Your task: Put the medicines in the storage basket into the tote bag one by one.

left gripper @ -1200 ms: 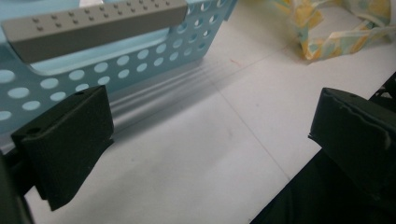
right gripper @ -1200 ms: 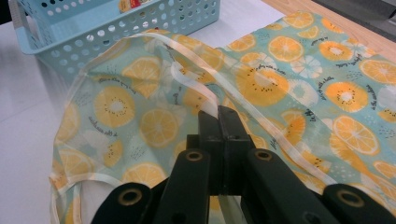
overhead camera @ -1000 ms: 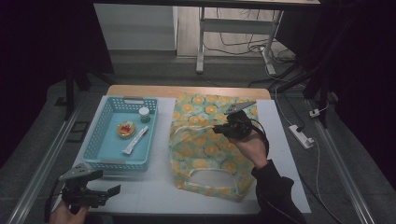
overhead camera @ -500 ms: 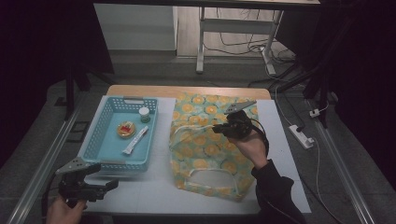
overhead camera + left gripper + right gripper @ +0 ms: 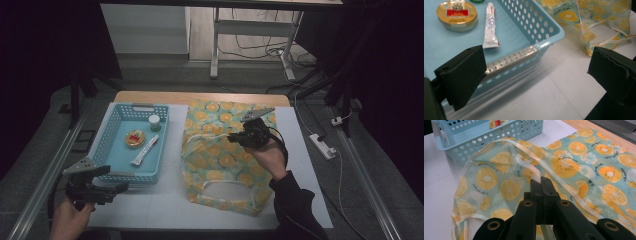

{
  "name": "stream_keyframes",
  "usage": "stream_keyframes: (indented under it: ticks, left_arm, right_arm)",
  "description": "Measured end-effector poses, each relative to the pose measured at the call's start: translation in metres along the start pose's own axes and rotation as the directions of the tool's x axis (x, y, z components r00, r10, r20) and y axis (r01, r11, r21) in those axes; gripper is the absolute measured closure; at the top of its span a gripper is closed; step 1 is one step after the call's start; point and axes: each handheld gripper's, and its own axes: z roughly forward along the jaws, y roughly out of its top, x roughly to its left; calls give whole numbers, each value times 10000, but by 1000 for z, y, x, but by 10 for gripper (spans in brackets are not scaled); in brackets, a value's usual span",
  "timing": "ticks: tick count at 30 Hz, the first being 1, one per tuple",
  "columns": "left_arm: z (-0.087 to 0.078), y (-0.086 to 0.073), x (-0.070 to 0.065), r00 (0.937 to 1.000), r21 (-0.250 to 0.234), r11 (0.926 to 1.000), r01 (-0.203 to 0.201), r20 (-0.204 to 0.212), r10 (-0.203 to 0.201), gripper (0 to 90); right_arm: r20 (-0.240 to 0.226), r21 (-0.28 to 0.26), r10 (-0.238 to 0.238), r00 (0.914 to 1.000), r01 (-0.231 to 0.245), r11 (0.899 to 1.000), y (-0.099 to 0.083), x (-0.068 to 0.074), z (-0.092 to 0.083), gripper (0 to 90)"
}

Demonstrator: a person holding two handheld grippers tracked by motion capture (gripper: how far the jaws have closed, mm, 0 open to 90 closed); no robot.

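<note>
A tote bag [image 5: 215, 155] printed with orange slices lies open on the white table, its mouth lifted. My right gripper [image 5: 235, 137] is shut on the bag's pale handle strap [image 5: 524, 161], which runs between the closed jaws [image 5: 541, 181]. The blue basket [image 5: 114, 131] at the left holds a round tin [image 5: 135, 138], a white tube [image 5: 145, 150] and a small jar [image 5: 155, 122]. My left gripper [image 5: 117, 189] hovers open just in front of the basket's near wall [image 5: 524, 53]. Nothing is between its jaws [image 5: 537, 57]. Beyond them lie the tin [image 5: 456, 13] and the tube [image 5: 490, 27].
Bare white tabletop [image 5: 165, 205] lies between the basket and the near edge. A power strip [image 5: 322, 146] sits on the floor to the right. A metal rail [image 5: 45, 175] runs along the table's left side. The bag's corner [image 5: 594, 42] lies right of the basket.
My left gripper has risen and moved forward toward the basket's near wall. The right gripper and the bag have stayed where they were.
</note>
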Motion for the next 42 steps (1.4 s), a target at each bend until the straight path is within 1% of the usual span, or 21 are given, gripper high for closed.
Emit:
stream_keyframes:
  ticks: [5, 11, 15, 18, 21, 24, 27, 32, 35, 38, 42]
  left_arm:
    - [5, 8, 6, 10000, -59, 10000, 68, 34, -68, 11]
    - [12, 20, 12, 9999, 33, 10000, 63, -104, -63, 6]
    - [17, 28, 17, 9997, 212, 9997, 74, -230, -69, 0]
    - [21, 34, 22, 9991, 343, 9994, 33, -435, -18, 0]
    - [26, 39, 27, 9989, 423, 9991, 55, -468, -35, 0]
    - [31, 44, 31, 9981, 563, 9984, -17, -613, 51, 0]
    - [35, 50, 35, 9980, 745, 9971, 152, -627, -106, 0]
    - [40, 60, 43, 9967, 837, 9963, 205, -794, -138, 0]
    - [45, 65, 48, 9965, 881, 9958, 228, -823, -155, 0]
    - [50, 71, 53, 9973, 879, 9958, 244, -712, -182, 0]
    - [56, 76, 58, 9975, 853, 9961, 239, -688, -180, 0]
  right_arm:
    - [-4, -22, 15, 10000, -15, 10000, 0, 0, -1, 896]
    - [-10, -22, 7, 10000, -7, 10000, 0, 1, 0, 896]
    - [-8, -37, 3, 10000, -3, 10000, 0, 1, 0, 896]
    - [-20, -66, -3, 10000, 3, 10000, 0, 1, -1, 896]
    - [-24, -53, -3, 10000, 3, 10000, 0, 1, 0, 896]
    - [-21, -19, -16, 10000, 16, 10000, 0, 1, 0, 896]
    - [-14, -15, -14, 10000, 14, 10000, 0, 0, 1, 896]
    - [-8, -34, -54, 10000, 54, 10000, 0, 1, 1, 895]
    - [-14, -65, -48, 10000, 48, 10000, 0, 1, 0, 895]
    - [-11, -100, -41, 10000, 41, 9999, 0, 1, 0, 895]
    - [-1, -178, -106, 9999, 106, 9998, 0, 2, -1, 895]
